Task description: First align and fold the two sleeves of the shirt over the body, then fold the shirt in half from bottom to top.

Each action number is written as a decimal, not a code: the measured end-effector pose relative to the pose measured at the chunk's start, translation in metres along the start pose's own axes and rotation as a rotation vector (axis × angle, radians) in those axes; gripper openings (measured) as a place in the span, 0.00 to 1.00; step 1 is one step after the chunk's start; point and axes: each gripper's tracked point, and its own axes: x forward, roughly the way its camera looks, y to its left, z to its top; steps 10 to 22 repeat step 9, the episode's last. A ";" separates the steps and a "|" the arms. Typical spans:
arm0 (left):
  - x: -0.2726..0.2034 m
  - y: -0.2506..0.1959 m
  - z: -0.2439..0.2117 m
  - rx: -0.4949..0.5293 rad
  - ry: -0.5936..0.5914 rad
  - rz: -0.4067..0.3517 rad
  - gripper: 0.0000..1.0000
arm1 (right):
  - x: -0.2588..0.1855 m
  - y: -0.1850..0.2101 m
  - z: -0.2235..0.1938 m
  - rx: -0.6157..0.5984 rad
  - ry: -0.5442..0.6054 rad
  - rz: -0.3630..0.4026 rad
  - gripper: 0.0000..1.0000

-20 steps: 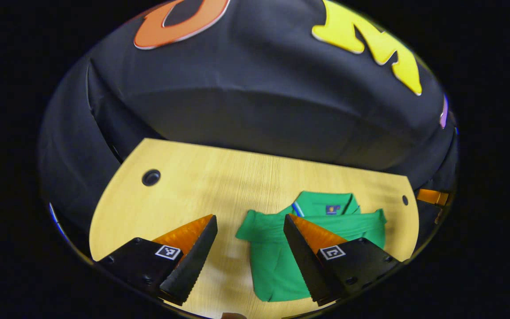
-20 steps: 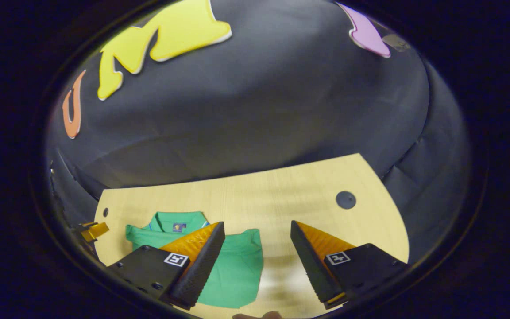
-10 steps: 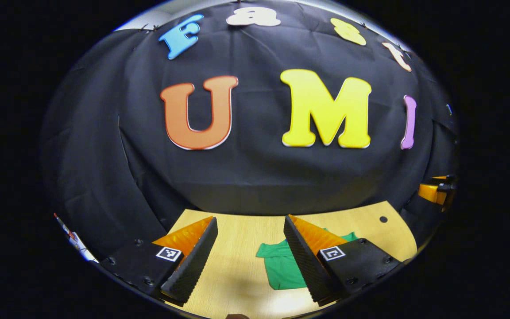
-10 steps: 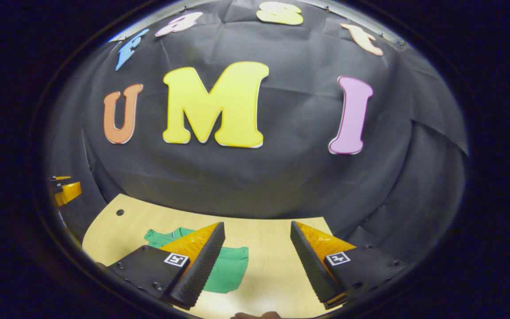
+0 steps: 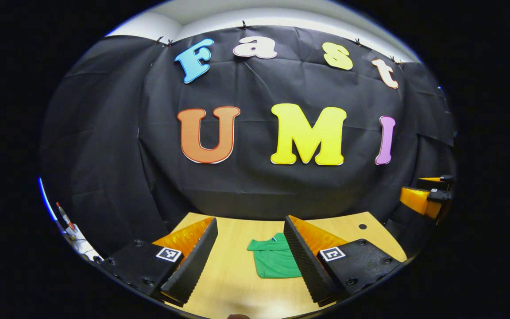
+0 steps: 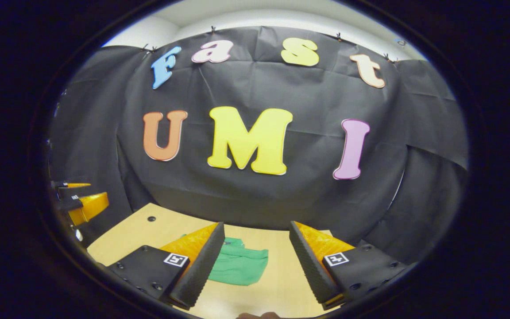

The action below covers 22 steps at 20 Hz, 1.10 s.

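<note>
A green shirt (image 5: 274, 260) lies folded into a small flat packet on the wooden table (image 5: 237, 274), its collar toward the wall. In the left gripper view my left gripper (image 5: 249, 232) is open and held well above and back from the shirt, with nothing between its fingers. In the right gripper view the same shirt (image 6: 241, 266) lies partly behind the left finger, and my right gripper (image 6: 257, 235) is open and empty, also raised off the table. The right gripper (image 5: 423, 198) shows at the right edge of the left gripper view, and the left gripper (image 6: 80, 201) at the left edge of the right gripper view.
The wooden table (image 6: 135, 232) has small round holes (image 5: 362, 226) (image 6: 151, 219) near its far corners. The black cloth wall (image 5: 255, 186) rises right behind the table's far edge. Bare tabletop lies on both sides of the shirt.
Both grippers have lifted and tilted up and back from the shirt, so it looks smaller and lower in each view. The shirt lies unmoved. Both grippers stayed open.
</note>
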 end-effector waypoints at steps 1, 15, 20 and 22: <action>-0.012 0.001 -0.005 -0.013 0.000 0.016 0.97 | -0.009 0.004 0.000 -0.007 -0.019 0.002 0.95; -0.042 -0.023 -0.007 -0.003 -0.037 -0.020 0.97 | -0.042 0.036 -0.032 -0.043 -0.016 0.086 0.94; -0.042 -0.023 -0.007 -0.003 -0.037 -0.020 0.97 | -0.042 0.036 -0.032 -0.043 -0.016 0.086 0.94; -0.042 -0.023 -0.007 -0.003 -0.037 -0.020 0.97 | -0.042 0.036 -0.032 -0.043 -0.016 0.086 0.94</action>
